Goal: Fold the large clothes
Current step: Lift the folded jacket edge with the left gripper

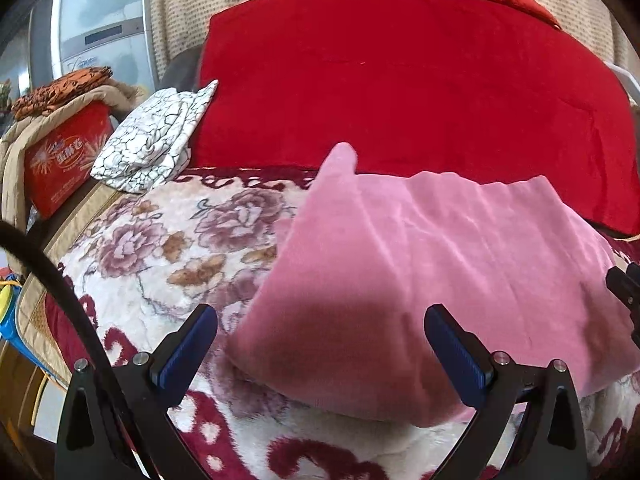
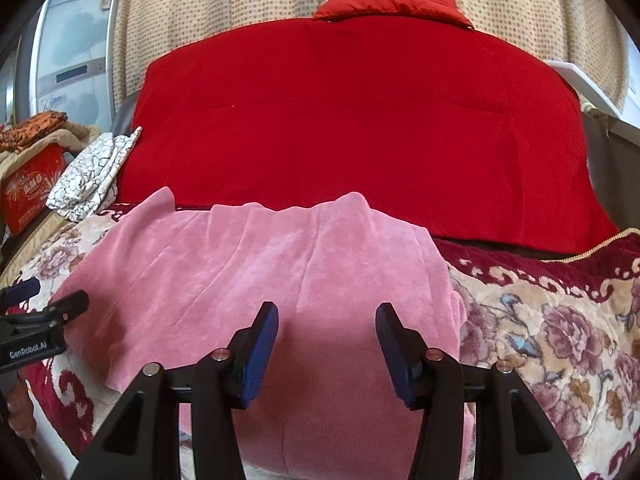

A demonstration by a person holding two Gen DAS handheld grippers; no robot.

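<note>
Left wrist view first: left claw point(image 1: 320, 354) spread wide, blue pads clear of everything, nothing held. Hangs over the near left part of the pink garment point(image 1: 420, 280), which lies partly folded on the floral blanket point(image 1: 160, 248) covering the bed. Looks soft, plushy and light; likely to sag and drape once lifted, no stiffness to help a fold stay flat. One corner pokes up at the far left edge, near the red quilt point(image 1: 400, 80). Best hold, by the look of it: the near left corner or the doubled edge just ahead of the pads, pinched through all layers so nothing slides apart. Off to the left, a red box point(image 1: 60, 168) with tan and orange cloth heaped on top; contents not visible. Beside it, a folded white crackle-print cloth point(image 1: 156, 136). Tip of the right claw point(image 1: 626, 284) just showing at the right edge.

Over to the right wrist view: right claw point(image 2: 326, 340) about half open, pads apart, pink fabric below and between but not pinched; nothing gripped. Poised above the near middle of the pink garment point(image 2: 260, 272), creases running away toward the red quilt point(image 2: 360, 128). Right edge bunched and thick beside the floral blanket point(image 2: 540, 320), a firmer place to bite than the smooth single layer. Left claw point(image 2: 44, 300) peeking in at the left, over the left edge. Red box point(image 2: 32, 192) again at far left, inside hidden.
</note>
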